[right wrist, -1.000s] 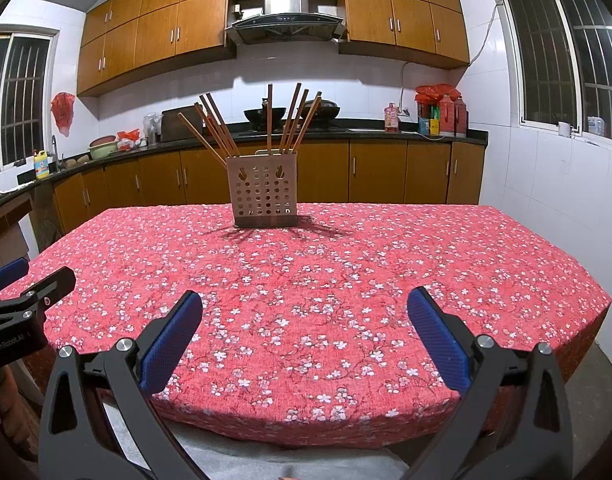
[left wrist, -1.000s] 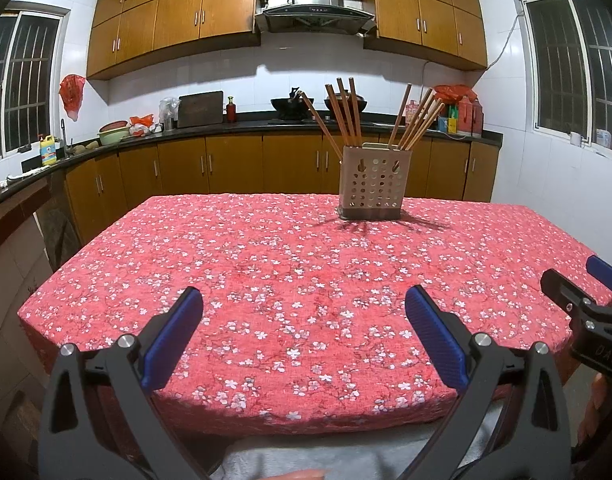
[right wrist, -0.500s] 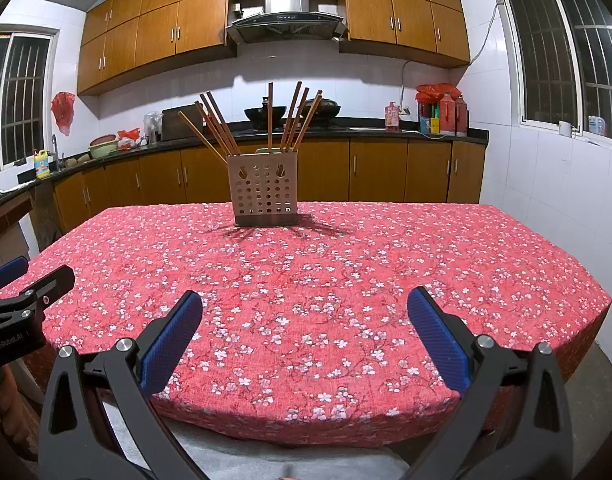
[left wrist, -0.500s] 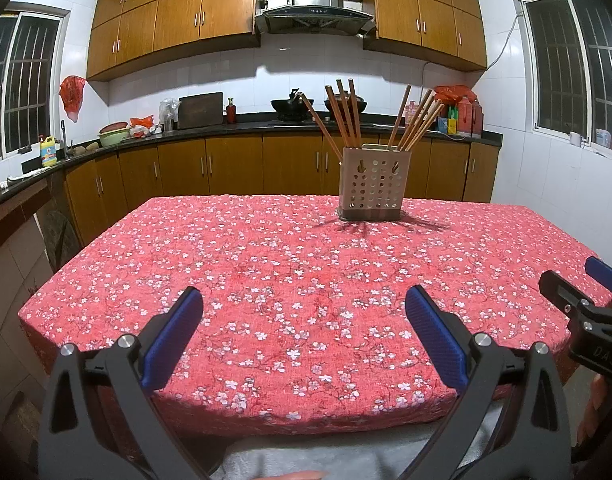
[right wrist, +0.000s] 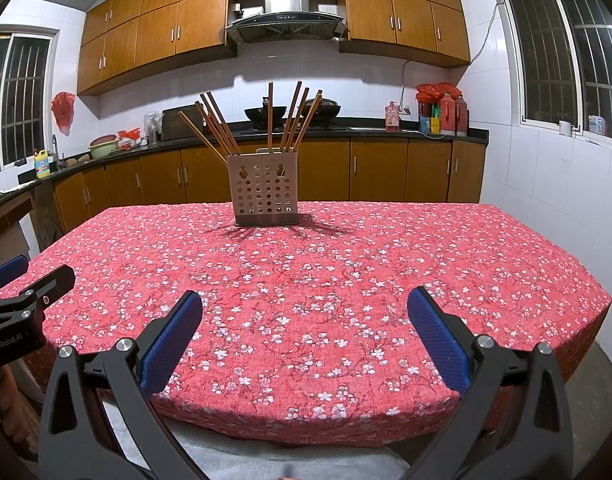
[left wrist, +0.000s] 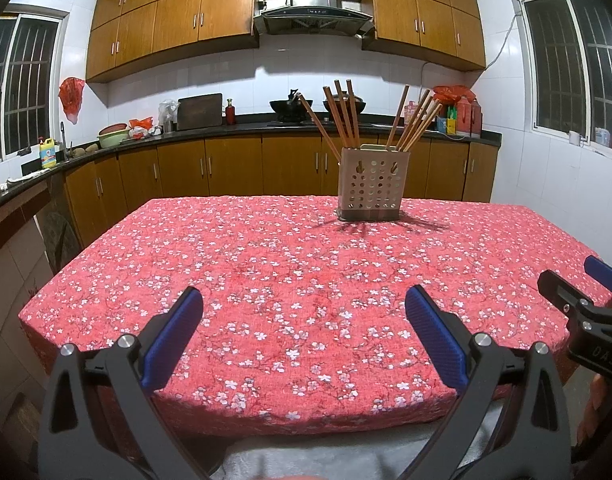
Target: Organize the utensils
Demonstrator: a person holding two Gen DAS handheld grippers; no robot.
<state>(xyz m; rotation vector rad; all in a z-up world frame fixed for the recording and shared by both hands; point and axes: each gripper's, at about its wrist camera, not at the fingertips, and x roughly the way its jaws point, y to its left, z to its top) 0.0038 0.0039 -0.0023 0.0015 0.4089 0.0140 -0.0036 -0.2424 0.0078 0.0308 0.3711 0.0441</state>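
While both grippers hung at the bottom of their frames, the left gripper (left wrist: pixel 303 334) and right gripper (right wrist: pixel 305 336) had their blue fingers (left wrist: pixel 173 336) spread apart, gripping nothing. Above centre, the perforated holder (left wrist: pixel 373 184) stood upright on the red floral desk (left wrist: pixel 297 272), chopsticks (left wrist: pixel 346 114) fanning out of it.

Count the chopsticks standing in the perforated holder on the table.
9 visible chopsticks, all upright in the perforated holder on the red floral table: four lean left, one stands straight, four lean right. Overlapping sticks may hide more.
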